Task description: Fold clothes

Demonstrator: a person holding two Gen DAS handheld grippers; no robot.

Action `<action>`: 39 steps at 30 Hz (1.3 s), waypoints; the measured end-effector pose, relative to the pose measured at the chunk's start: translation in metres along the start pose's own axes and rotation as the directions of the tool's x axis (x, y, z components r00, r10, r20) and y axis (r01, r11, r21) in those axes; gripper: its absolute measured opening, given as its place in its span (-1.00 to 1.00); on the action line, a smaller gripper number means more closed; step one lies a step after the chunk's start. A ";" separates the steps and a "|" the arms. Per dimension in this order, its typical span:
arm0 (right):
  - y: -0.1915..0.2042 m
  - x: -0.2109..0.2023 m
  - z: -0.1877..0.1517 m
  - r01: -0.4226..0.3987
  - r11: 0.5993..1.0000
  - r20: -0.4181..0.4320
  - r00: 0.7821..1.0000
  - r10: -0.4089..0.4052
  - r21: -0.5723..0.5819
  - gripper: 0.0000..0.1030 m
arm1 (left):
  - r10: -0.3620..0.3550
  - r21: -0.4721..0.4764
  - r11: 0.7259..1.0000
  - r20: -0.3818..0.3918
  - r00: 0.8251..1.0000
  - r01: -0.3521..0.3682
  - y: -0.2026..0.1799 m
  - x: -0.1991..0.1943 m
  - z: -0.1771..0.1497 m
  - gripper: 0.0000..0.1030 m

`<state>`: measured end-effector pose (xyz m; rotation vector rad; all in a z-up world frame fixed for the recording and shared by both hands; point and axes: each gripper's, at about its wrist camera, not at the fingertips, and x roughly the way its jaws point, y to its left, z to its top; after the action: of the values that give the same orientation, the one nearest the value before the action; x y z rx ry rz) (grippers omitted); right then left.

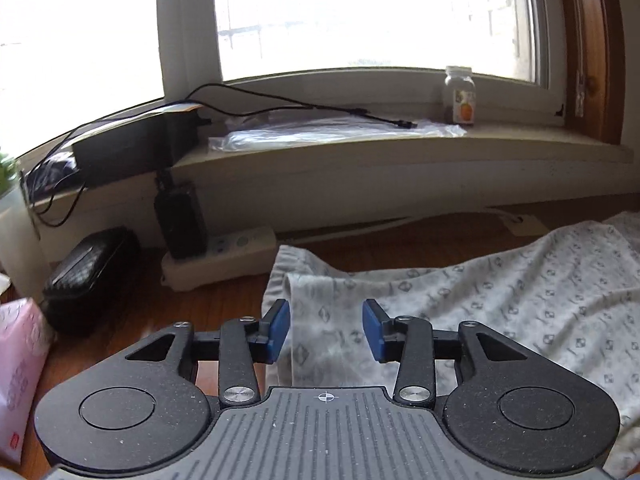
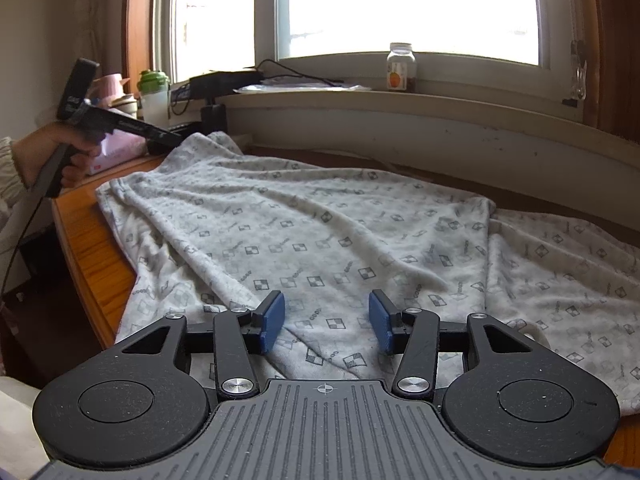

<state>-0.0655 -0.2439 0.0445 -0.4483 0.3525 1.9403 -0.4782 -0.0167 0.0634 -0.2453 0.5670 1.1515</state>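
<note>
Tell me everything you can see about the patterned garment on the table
The garment is pale grey-white, soft-looking knit printed with small dark checkered squares and chain motifs. It lies spread and wrinkled across the wooden table, one layer folded over along a diagonal edge, hem near the windowsill. Neither gripper's pads clamp it.

No text is legible; the jar [image 2: 401,67] label shows only an orange picture

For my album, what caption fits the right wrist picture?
Open right tongs hover over a patterned grey garment spread on the wooden table.
</note>
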 end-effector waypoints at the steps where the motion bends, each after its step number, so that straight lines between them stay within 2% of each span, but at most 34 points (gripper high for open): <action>1: 0.000 0.000 0.000 -0.001 1.000 0.000 1.000 0.001 0.000 -0.07 | 0.021 0.026 0.999 -0.020 1.000 -0.020 -0.003 0.013 0.004 -0.15; 3: 0.000 0.000 0.000 -0.001 1.000 -0.001 1.000 0.001 0.001 -0.07 | 0.056 0.084 0.995 -0.053 0.997 -0.052 -0.010 0.033 0.007 -0.34; 4: 0.000 0.000 0.000 0.000 1.000 0.001 1.000 0.000 -0.001 -0.07 | 0.073 0.119 0.991 -0.071 0.995 -0.064 -0.014 0.042 0.008 -0.69; 5: 0.001 0.000 -0.001 0.001 1.000 0.002 1.000 -0.001 -0.003 -0.07 | 0.079 0.145 0.987 -0.074 0.994 -0.068 -0.017 0.048 0.008 -0.83; 8: 0.002 0.000 -0.001 0.005 1.000 0.005 1.000 -0.005 -0.006 -0.07 | 0.120 0.150 0.983 -0.058 0.991 -0.110 -0.017 0.055 0.008 -0.85; 10: 0.003 0.000 -0.001 0.006 1.000 0.005 1.000 -0.006 -0.006 -0.07 | 0.107 0.092 0.991 -0.071 0.992 -0.101 -0.011 0.056 0.011 -0.84; 12: 0.003 0.000 -0.001 0.006 1.000 0.006 1.000 -0.006 -0.006 -0.07 | 0.122 0.050 0.992 -0.057 0.991 -0.119 -0.008 0.052 0.014 -0.74; 13: 0.003 0.000 -0.001 0.006 1.000 0.006 1.000 -0.006 -0.006 -0.07 | 0.141 0.036 0.990 -0.049 0.989 -0.139 -0.007 0.049 0.015 -0.56; 14: 0.003 -0.001 -0.002 0.007 1.000 0.007 1.000 -0.007 -0.006 -0.07 | 0.164 0.030 0.986 -0.039 0.986 -0.163 -0.008 0.045 0.017 -0.26; 16: 0.003 -0.001 -0.002 0.008 1.000 0.008 1.000 -0.008 -0.005 -0.07 | 0.189 0.023 0.982 -0.008 0.982 -0.188 -0.011 0.037 0.022 -0.04; 18: 0.003 0.000 -0.002 0.010 1.000 0.010 1.000 -0.010 0.000 -0.07 | 0.162 0.017 0.987 0.025 0.986 -0.163 -0.020 0.030 0.029 0.13; 20: 0.004 -0.001 -0.002 0.015 1.000 0.012 1.000 -0.015 -0.002 -0.06 | 0.119 0.013 0.993 0.066 0.991 -0.120 -0.037 0.027 0.039 0.52; 22: 0.003 -0.003 -0.001 0.026 1.000 0.025 0.999 -0.026 0.015 -0.02 | 0.051 0.017 0.998 0.094 0.994 -0.053 -0.060 0.028 0.049 0.53; 24: -0.005 -0.017 0.000 0.055 0.997 0.081 0.995 -0.059 0.054 -0.02 | -0.037 0.028 0.999 0.109 0.993 0.034 -0.090 0.034 0.060 0.58; 26: -0.015 -0.035 0.002 0.088 0.992 0.136 0.986 -0.100 0.093 -0.08 | -0.135 0.044 0.991 0.128 0.983 0.130 -0.122 0.041 0.067 0.84; 28: -0.036 -0.058 0.003 0.138 0.982 0.162 0.974 -0.158 0.131 -0.46 | -0.229 0.068 0.973 0.130 0.965 0.221 -0.155 0.049 0.072 0.97; 30: -0.064 -0.080 0.000 0.201 0.965 0.153 0.962 -0.227 0.171 -0.63 | -0.309 0.101 0.949 0.117 0.944 0.299 -0.187 0.058 0.073 0.97; 33: -0.118 -0.107 -0.015 0.316 0.917 0.110 0.930 -0.350 0.242 -0.63 | -0.389 0.139 0.916 0.087 0.917 0.376 -0.227 0.066 0.063 0.99; 36: -0.185 -0.132 -0.036 0.425 0.836 0.040 0.884 -0.466 0.349 -0.60 | -0.434 0.164 0.892 0.051 0.900 0.421 -0.249 0.072 0.051 0.99; 39: -0.247 -0.158 -0.056 0.516 0.729 -0.034 0.825 -0.564 0.450 -0.57 | -0.434 0.194 0.883 -0.016 0.901 0.428 -0.259 0.084 0.040 0.99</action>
<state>0.2280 -0.2994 0.0581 -0.1182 0.5155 1.2464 -0.2065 -0.0349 0.0254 -0.1759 0.5607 0.6597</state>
